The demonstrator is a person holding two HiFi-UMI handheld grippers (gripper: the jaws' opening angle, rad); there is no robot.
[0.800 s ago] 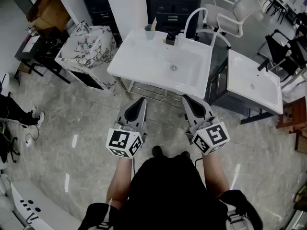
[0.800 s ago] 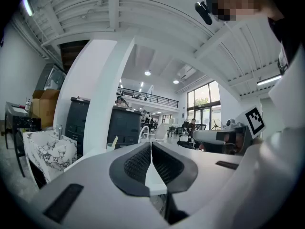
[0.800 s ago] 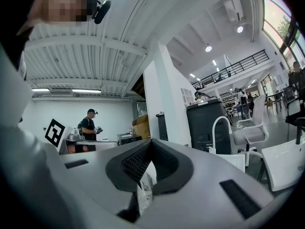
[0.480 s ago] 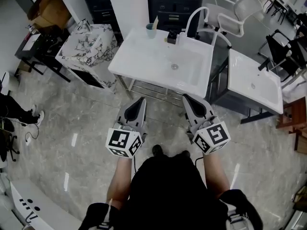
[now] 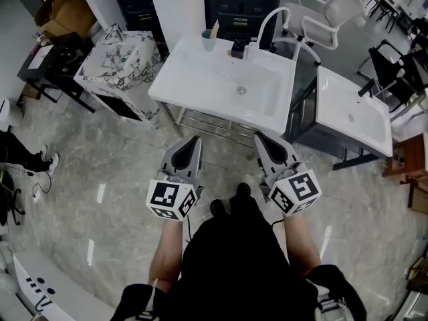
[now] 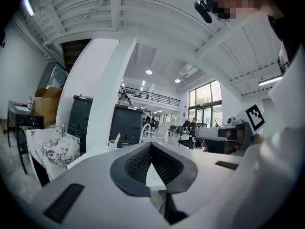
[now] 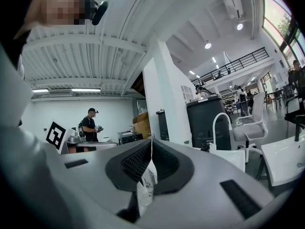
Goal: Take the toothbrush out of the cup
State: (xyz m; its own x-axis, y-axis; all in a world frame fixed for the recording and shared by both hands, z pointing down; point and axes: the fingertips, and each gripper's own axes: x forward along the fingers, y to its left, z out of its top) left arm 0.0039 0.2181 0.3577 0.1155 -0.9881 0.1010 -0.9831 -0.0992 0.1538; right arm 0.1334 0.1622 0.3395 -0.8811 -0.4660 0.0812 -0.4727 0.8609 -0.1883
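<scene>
At 10 o'clock in the head view a marbled sink point(image 5: 119, 62) stands on the grey floor point(image 5: 87, 159), just beside the white sink point(image 5: 194, 82) at 12 o'clock. The left gripper point(image 5: 194, 141) is held level above the floor at about 7 o'clock from the white sink, well apart from it. In the left gripper view its jaws are pressed fully together at the tips, with nothing between them. The cup point(image 5: 208, 42) stands upright on the white sink's far rim, at its 11 o'clock corner, and the toothbrush point(image 5: 215, 31) stands in it, tilted slightly towards 1 o'clock. The left gripper view shows the same cup point(image 6: 113, 144) with the toothbrush point(image 6: 117, 138) poking out, far off at 11 o'clock from the jaw tips. To the right of the cup along that rim sit a small black thing point(image 5: 237, 47) and then the arched white tap point(image 5: 271, 20). The right gripper point(image 5: 259, 139) hangs beside the left one, at about 5 o'clock from the white sink and well apart from it. The right gripper view shows its jaws meeting at the tips, gripping nothing, with the tap point(image 7: 218, 123) off at 2 o'clock. At 3 o'clock in the head view stands a second sink point(image 5: 361, 122), with a white chair point(image 5: 331, 22) behind it at 1 o'clock
</scene>
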